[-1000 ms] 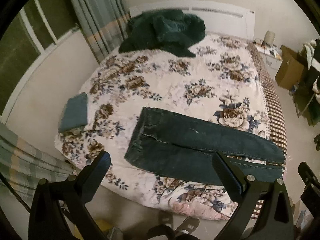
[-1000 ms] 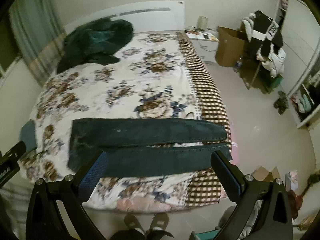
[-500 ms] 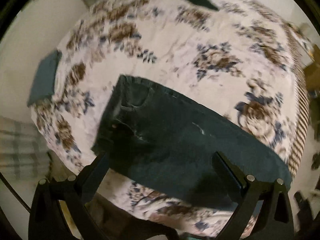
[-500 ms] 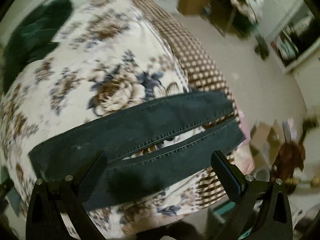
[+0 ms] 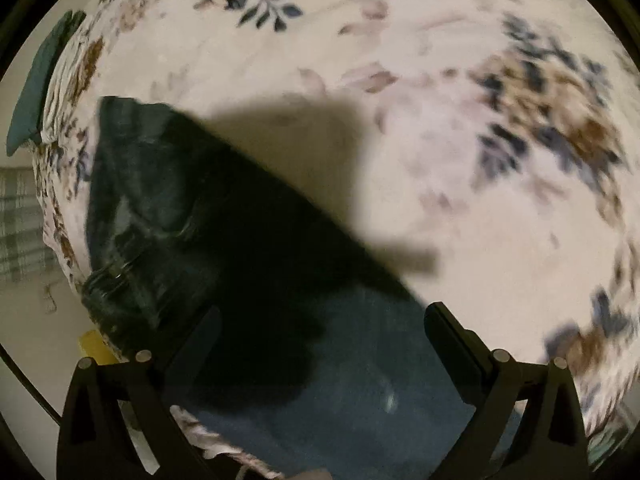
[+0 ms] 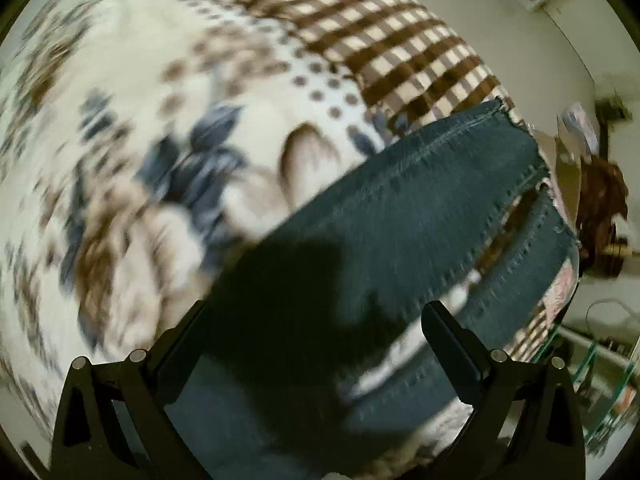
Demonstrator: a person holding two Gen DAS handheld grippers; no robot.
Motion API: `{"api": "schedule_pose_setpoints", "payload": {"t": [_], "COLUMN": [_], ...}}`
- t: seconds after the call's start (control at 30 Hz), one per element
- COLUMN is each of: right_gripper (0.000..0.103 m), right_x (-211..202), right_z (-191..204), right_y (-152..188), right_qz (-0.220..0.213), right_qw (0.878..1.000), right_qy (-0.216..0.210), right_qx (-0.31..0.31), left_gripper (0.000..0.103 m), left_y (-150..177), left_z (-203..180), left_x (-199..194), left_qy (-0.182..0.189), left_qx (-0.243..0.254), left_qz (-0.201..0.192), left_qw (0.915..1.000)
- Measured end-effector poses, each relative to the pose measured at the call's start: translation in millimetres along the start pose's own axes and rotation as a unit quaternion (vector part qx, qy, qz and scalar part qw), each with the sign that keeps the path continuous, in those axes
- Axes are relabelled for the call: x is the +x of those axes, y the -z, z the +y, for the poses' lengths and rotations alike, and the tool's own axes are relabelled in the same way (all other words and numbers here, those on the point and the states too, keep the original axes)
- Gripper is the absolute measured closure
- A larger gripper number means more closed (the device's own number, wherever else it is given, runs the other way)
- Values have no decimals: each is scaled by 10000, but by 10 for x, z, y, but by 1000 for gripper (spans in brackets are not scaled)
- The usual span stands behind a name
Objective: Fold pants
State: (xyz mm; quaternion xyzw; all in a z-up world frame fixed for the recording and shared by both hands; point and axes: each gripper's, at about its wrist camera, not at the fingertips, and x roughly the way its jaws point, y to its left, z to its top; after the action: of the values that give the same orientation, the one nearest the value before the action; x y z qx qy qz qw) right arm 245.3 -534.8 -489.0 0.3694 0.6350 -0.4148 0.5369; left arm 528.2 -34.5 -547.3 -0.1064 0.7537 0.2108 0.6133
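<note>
Lying lengthwise across floral quilt (image 5: 440, 168): dark blue denim pants (image 5: 248, 240); left gripper (image 5: 320, 344) over waistband, right gripper (image 6: 316, 336) toward hems, both splayed, empty.

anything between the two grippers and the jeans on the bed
Nothing visible. The left gripper is open above the jeans near the waist, the right gripper open above the legs; only their shadows fall on the denim.

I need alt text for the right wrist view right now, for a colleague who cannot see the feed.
The open right gripper hovers close above dark blue jeans spread on a floral bedspread, holding nothing. The two legs run up and to the right, a narrow gap between them, and their hems lie at the bed's brown checked edge. The picture is motion-blurred.
</note>
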Motion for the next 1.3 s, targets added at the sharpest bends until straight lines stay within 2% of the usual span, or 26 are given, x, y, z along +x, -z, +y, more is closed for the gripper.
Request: {"api": "schedule_pose_setpoints", "payload": {"t": [0.13,0.23,0.27,0.33,0.4,0.47,0.5,0.57,0.6,0.63,0.67,0.87,0.93,1.0,1.03,1.17,1.3], "right_gripper": [0,0,1,4,8,21,26,56,66,84,91,96,97,97,97,97,97], "right_x": [367,591,640,752,793,803,811,777,737,704,638,193,-8,-175,-182,-298,-187], "right_z": [-100,-142,-140,-167,-210,-239,-275,-327,-329,-324,-318,-442,-461,-632,-741,-1231,-1724], "right_y": [-309,-405,-418,-389,-350,-298,-277,-225,-174,-145,-85,268,475,637,560,861,1129], "right_qz": [250,428,472,614,646,638,632,644,638,633,603,221,114,-32,-83,-270,-329], "right_qw": [9985,9968,9963,9949,9941,9941,9942,9941,9942,9942,9946,9953,9944,9930,9924,9904,9900], "right_qy": [2,32,25,-27,-138,-227,-261,-384,-478,-540,-602,-930,-1049,-1178,-1227,-1346,-1314], "right_qx": [480,681,713,797,864,852,830,786,726,679,590,158,95,40,-9,-184,-383], "left_gripper": [0,2,7,25,58,79,84,88,89,90,91,92,92,92,92,92,92], "left_y": [-163,-151,-130,-86,-17,63,98,175,222,269,319,683,893,1147,1257,1643,1985], "left_z": [27,89,113,164,226,280,307,395,459,502,578,1240,1526,1623,1677,2114,2420], "left_x": [292,355,350,308,233,137,88,-20,-92,-164,-236,-587,-554,-632,-640,-510,-121], "left_qy": [-252,-298,-247,-60,219,459,535,737,852,953,1075,1824,2029,2178,2200,2343,2274], "left_qx": [-227,-265,-256,-224,-191,-105,-80,-63,-52,-65,-71,-154,-178,-189,-159,-269,-471], "left_qz": [244,238,176,89,-36,-141,-205,-360,-451,-517,-593,-880,-941,-1016,-1055,-1030,-940], "left_qw": [9991,9989,9992,9997,9996,9988,9983,9966,9953,9941,9924,9792,9745,9705,9696,9663,9681]}}
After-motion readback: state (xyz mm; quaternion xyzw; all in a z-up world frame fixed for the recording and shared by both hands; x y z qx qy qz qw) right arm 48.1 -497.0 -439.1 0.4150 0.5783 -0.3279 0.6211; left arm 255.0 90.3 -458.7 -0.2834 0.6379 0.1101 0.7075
